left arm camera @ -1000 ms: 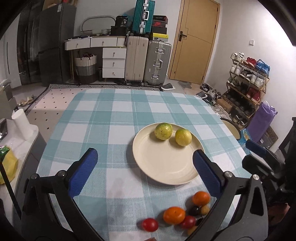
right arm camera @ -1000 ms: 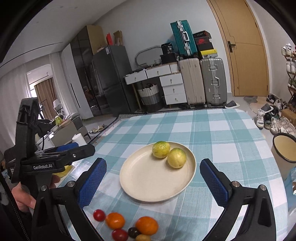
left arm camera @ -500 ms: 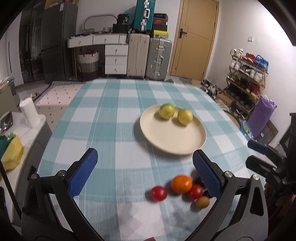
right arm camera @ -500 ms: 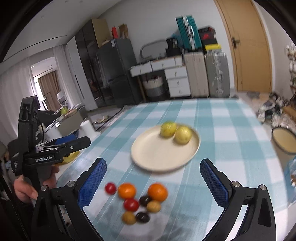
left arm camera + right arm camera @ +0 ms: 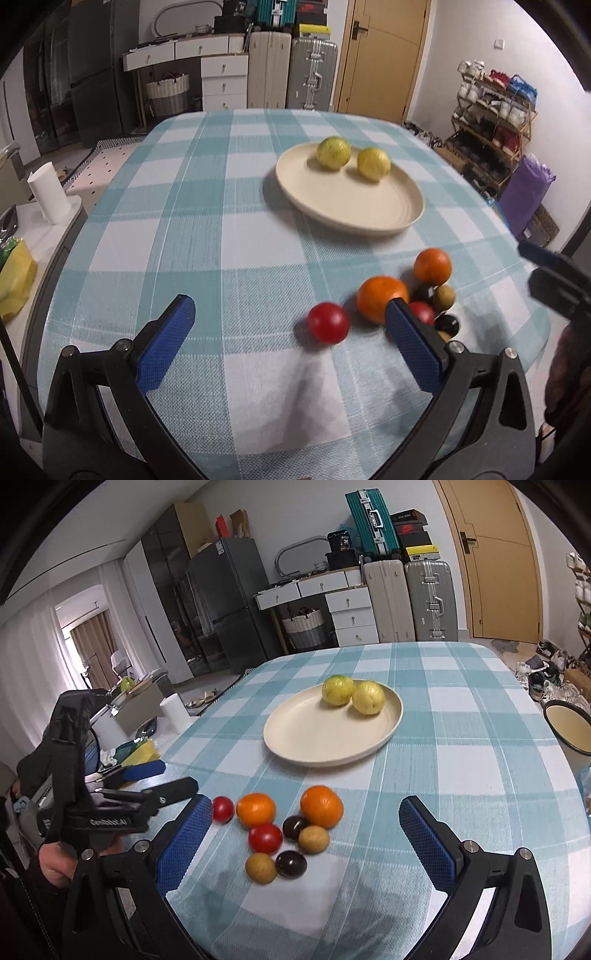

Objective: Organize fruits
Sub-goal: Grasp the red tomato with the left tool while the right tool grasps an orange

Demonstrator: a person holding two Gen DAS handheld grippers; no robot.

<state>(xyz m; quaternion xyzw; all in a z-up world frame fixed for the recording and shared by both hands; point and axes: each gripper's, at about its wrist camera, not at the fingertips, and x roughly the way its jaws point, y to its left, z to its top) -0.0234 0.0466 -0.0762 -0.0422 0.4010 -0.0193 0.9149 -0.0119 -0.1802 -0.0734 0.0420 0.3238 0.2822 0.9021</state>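
Note:
A cream plate (image 5: 369, 210) (image 5: 317, 738) holds two yellow-green fruits (image 5: 333, 153) (image 5: 337, 690) on the checked tablecloth. Near the front edge lies a cluster: two oranges (image 5: 321, 806) (image 5: 382, 299), red tomatoes (image 5: 328, 322) (image 5: 264, 837), dark plums (image 5: 291, 864) and brown fruits (image 5: 313, 839). My left gripper (image 5: 288, 343) is open and empty just short of the leftmost tomato. My right gripper (image 5: 306, 834) is open and empty, with the cluster between its fingers. The left gripper shows at the left of the right wrist view (image 5: 144, 786).
A paper roll (image 5: 48, 199) and a yellow bag (image 5: 14, 280) sit on a low side table to the left. A shoe rack (image 5: 491, 122) and a purple bag (image 5: 524, 199) stand to the right. A cream pot (image 5: 569, 727) stands beyond the table's right edge.
Both grippers have drawn back toward the table's near edge and lower. The fruit cluster now sits higher in both views and the plate looks farther off. Both jaws stay open.

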